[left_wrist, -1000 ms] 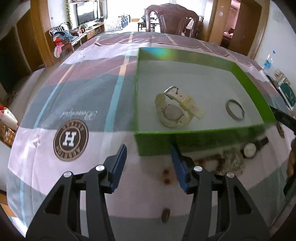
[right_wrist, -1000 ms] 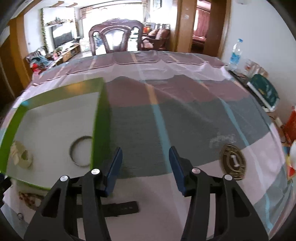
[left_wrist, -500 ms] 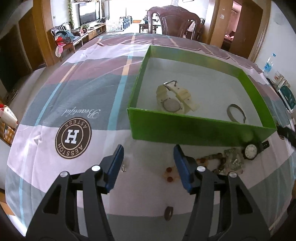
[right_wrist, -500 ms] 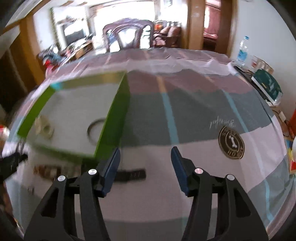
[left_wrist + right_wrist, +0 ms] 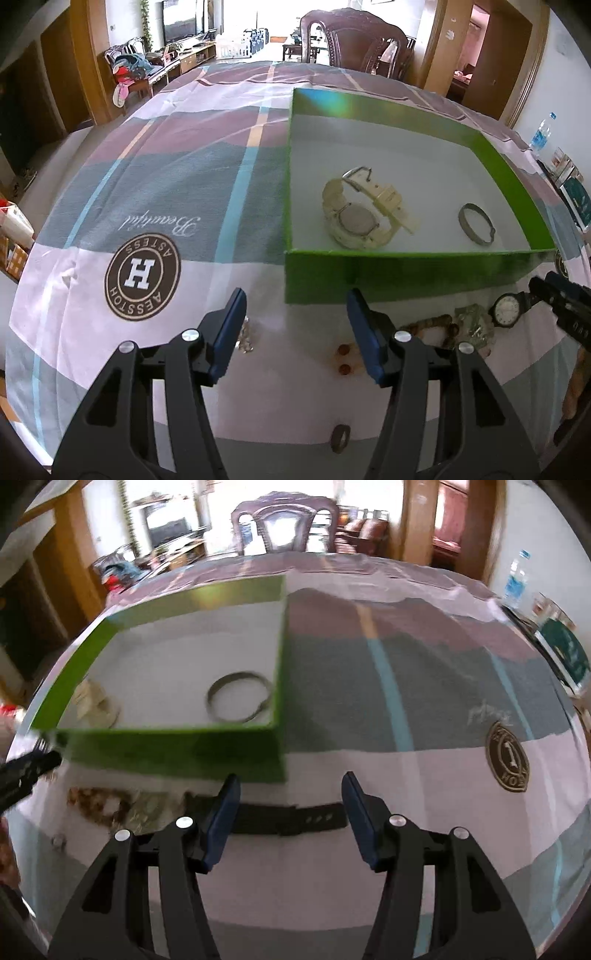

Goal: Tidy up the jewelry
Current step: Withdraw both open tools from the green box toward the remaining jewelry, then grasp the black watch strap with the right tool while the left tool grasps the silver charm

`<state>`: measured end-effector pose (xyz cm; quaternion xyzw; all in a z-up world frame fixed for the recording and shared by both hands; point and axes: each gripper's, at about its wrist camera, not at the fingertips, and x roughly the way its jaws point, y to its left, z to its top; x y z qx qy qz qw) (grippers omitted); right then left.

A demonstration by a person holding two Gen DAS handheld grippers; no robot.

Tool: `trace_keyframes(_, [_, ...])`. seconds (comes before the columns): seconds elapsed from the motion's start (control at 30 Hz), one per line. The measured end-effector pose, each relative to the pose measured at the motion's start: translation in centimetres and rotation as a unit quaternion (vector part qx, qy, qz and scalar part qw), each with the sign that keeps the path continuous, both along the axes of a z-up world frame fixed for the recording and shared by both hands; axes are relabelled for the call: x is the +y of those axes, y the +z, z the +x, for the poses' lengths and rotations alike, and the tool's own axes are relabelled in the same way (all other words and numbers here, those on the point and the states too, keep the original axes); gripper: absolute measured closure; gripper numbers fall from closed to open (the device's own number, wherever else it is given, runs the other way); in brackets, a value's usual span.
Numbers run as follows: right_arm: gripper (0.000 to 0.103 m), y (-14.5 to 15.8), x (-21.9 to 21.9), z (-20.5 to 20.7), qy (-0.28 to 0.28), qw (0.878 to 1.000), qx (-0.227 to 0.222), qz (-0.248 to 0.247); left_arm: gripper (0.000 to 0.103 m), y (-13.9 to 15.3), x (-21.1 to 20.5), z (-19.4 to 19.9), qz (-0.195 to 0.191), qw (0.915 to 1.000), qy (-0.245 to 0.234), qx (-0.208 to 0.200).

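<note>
Left gripper [image 5: 295,325] hovers with fingers wide over loose earrings [image 5: 344,359]; the white watch [image 5: 360,214] already lies in the green box [image 5: 369,273]. Right gripper [image 5: 290,805], fingers wide, straddles the black watch [image 5: 288,821] on the counter: I'd drop squarely and pinch its strap.

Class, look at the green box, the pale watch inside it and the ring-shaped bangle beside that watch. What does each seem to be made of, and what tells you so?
Green box: probably card, with thin flat walls, a slight sheen and a matte white floor.
Pale watch: likely cream plastic or resin, with a thick moulded strap and metal buckle.
Bangle: apparently metal, a thin grey band of dull shine.
</note>
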<state>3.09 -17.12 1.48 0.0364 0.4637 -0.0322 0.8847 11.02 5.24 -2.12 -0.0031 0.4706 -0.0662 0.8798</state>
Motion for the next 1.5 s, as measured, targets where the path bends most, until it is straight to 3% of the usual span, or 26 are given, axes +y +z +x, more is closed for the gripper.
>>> trace_keyframes(0.23, [0.046, -1.5, 0.2, -0.7, 0.015, 0.999, 0.027, 0.014, 0.042, -0.8, -1.0, -1.8, -0.009, 0.9997, -0.019, 0.012])
trace_keyframes(0.4, [0.046, -1.7, 1.2, -3.6, 0.086, 0.993, 0.056, 0.062, 0.042, -1.3, -1.8, -2.6, -0.011, 0.9992, -0.035, 0.018])
trace_keyframes(0.57, [0.043, -0.5, 1.9, -5.1, 0.101, 0.993, 0.026, 0.049, 0.041, -1.3, -2.3, -4.0, -0.010, 0.9987, -0.047, 0.019])
trace_keyframes(0.77, [0.044, -0.7, 3.4, -2.9, 0.105, 0.994, 0.011, 0.030, 0.036, -0.9, -1.3, -5.5, -0.009, 0.9990, -0.042, 0.014])
trace_keyframes(0.8, [0.049, -1.1, 3.8, -2.6, 0.099, 0.995, 0.016, 0.025, 0.036, -0.8, -0.9, -5.8, -0.008, 0.9992, -0.038, 0.013])
trace_keyframes(0.83, [0.073, -1.4, 3.9, -2.4, 0.097, 0.995, 0.021, 0.025, 0.036, -0.8, -0.4, -5.9, -0.008, 0.9993, -0.034, 0.012])
trace_keyframes(0.87, [0.085, -1.7, 4.0, -2.4, 0.097, 0.995, 0.029, 0.027, 0.036, -0.7, 0.2, -6.0, -0.008, 0.9995, -0.029, 0.011])
trace_keyframes(1.13, [0.085, -2.1, 4.4, -3.8, 0.104, 0.993, 0.027, 0.053, 0.036, -1.2, 5.3, -3.8, 0.000, 0.9989, 0.044, 0.014])
trace_keyframes(1.2, [0.085, -2.3, 4.3, -4.0, 0.101, 0.993, 0.027, 0.055, 0.040, -1.3, 5.6, -3.2, 0.003, 0.9986, 0.051, 0.017])
trace_keyframes(1.5, [0.078, -2.0, 4.9, -3.9, 0.097, 0.995, 0.012, 0.036, 0.054, -2.0, 3.5, -1.5, 0.016, 0.9994, 0.028, 0.011])
